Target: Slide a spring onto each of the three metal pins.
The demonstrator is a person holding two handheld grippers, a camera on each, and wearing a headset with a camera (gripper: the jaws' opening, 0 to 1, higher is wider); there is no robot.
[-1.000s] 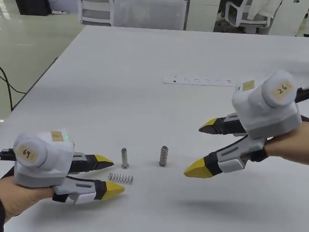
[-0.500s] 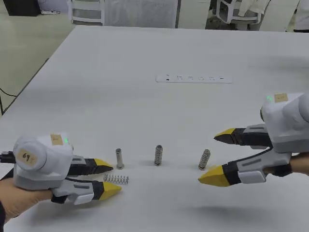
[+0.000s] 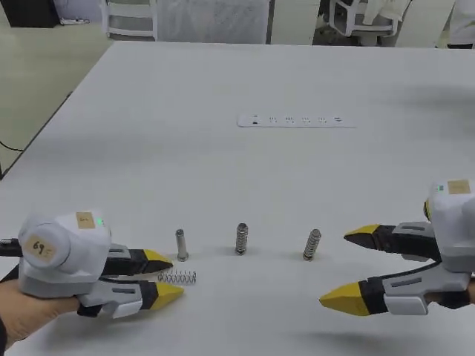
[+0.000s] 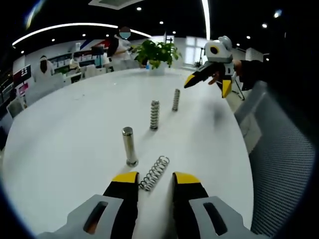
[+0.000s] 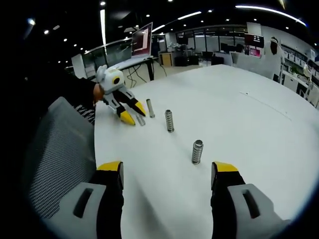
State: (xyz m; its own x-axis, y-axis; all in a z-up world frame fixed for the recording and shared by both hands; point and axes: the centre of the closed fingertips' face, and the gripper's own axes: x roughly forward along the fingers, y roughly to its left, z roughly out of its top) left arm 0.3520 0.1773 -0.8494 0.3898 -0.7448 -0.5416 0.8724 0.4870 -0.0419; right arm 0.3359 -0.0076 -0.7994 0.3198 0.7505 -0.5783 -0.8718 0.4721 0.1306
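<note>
Two pins are carrying springs on the bench point(image 3: 223, 170), while the third is standing bare beside a loose one.

The left gripper point(image 3: 176, 276) is resting low at the near left with its jaws partly spread. The loose spring point(image 3: 177, 277) is lying flat with its near end between the yellow tips, not pinched. The bare pin point(image 3: 181, 245) is standing upright just beyond that spring. The middle pin point(image 3: 241, 239) and the right pin point(image 3: 312, 245) are standing upright in the same row, each sleeved by a spring. The right gripper point(image 3: 335, 268) is hovering near the right pin, jaws spread wide and holding nothing. A power strip point(image 3: 295, 120) is lying farther back.
</note>
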